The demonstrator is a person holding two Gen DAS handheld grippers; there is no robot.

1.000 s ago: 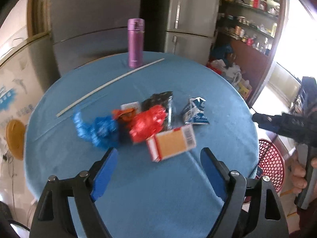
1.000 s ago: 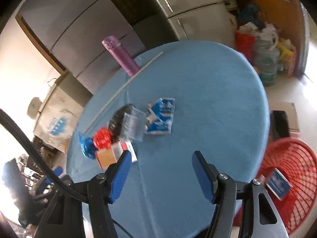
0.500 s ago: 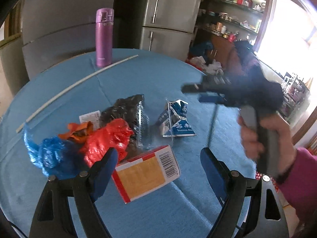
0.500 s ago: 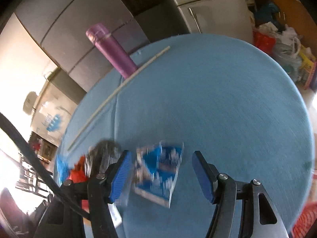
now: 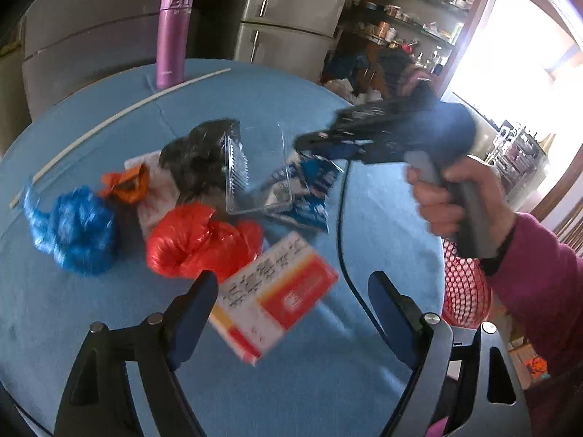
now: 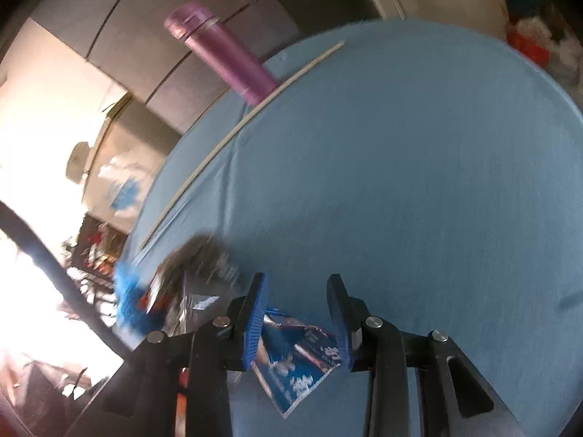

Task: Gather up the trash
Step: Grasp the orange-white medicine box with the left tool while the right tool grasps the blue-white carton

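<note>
Straddling the crumpled blue milk carton [image 6: 297, 358] on the table [image 6: 419, 182], my right claw [image 6: 297, 315] has its jaws half-shut with the carton lying between them, its length pointing toward me. My left claw [image 5: 291, 313] hangs wide open above the red-and-yellow box [image 5: 271, 296], holding nothing.

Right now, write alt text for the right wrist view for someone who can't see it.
The right gripper reaches low over a blue and white carton, its blue fingers on either side but not yet closed. Behind, on the blue table, stand a purple bottle and a long white stick; more crumpled trash blurs at the left.
</note>
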